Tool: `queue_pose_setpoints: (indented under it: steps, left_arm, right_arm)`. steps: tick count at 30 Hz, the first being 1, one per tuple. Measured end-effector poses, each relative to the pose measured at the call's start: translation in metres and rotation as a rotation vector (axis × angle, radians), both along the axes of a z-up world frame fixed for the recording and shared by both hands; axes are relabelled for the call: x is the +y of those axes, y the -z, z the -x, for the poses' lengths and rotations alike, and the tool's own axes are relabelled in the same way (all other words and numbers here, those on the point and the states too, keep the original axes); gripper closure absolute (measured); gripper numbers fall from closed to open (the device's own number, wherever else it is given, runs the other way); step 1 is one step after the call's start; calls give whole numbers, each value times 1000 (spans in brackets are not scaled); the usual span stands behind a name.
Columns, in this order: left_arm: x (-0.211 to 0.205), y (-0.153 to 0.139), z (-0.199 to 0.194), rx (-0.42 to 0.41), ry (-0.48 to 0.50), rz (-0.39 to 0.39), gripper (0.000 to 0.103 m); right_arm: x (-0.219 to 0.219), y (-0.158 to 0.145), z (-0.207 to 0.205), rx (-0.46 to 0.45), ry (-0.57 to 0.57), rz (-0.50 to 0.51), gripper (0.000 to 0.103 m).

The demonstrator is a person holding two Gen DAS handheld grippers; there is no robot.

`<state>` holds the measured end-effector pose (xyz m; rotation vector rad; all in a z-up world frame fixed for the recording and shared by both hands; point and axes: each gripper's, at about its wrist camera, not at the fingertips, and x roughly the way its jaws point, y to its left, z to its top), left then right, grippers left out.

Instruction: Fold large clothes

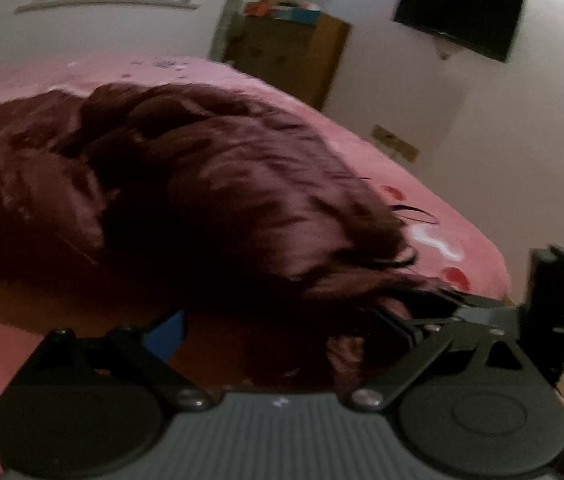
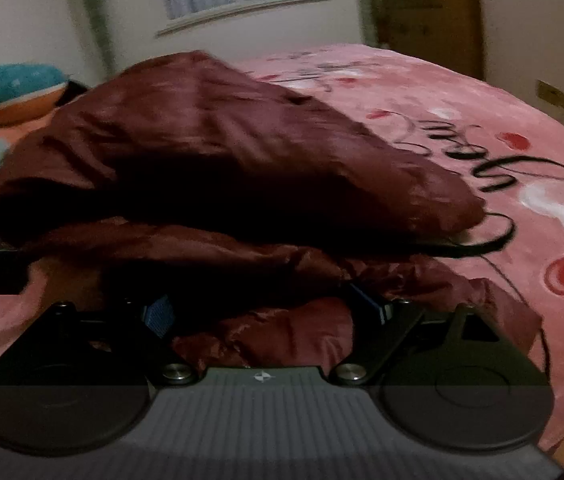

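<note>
Your left gripper (image 1: 282,328) stands wide over the near edge of the shiny maroon satin garment (image 1: 186,184), which lies heaped on the pink plush bedspread (image 1: 454,208); your right gripper (image 2: 270,308) is open too, cloth bunched between its blue pads (image 2: 158,312).

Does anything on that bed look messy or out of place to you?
Yes: the dark red garment lies bunched in a rumpled heap on the pink blanket, layers piled unevenly rather than folded flat. Nothing looks spilled or damaged.

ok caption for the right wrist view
Right gripper open around a fold of maroon garment on the pink bedspread.
</note>
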<state>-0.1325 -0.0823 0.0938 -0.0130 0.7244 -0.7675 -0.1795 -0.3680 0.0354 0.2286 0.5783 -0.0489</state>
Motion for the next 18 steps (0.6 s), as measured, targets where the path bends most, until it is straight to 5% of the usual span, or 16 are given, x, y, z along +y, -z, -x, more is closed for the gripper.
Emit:
queue_pose_setpoints:
  steps: [5, 11, 18]
  left_arm:
    - [22, -9, 12, -32, -56, 21, 5]
    - [80, -4, -31, -21, -337, 66, 8]
    - [110, 13, -96, 54, -503, 186, 8]
  right_arm:
    - [0, -6, 13, -45, 4, 8, 0]
    - [-3, -18, 32, -118, 70, 45, 0]
    - [36, -11, 34, -41, -144, 111, 0]
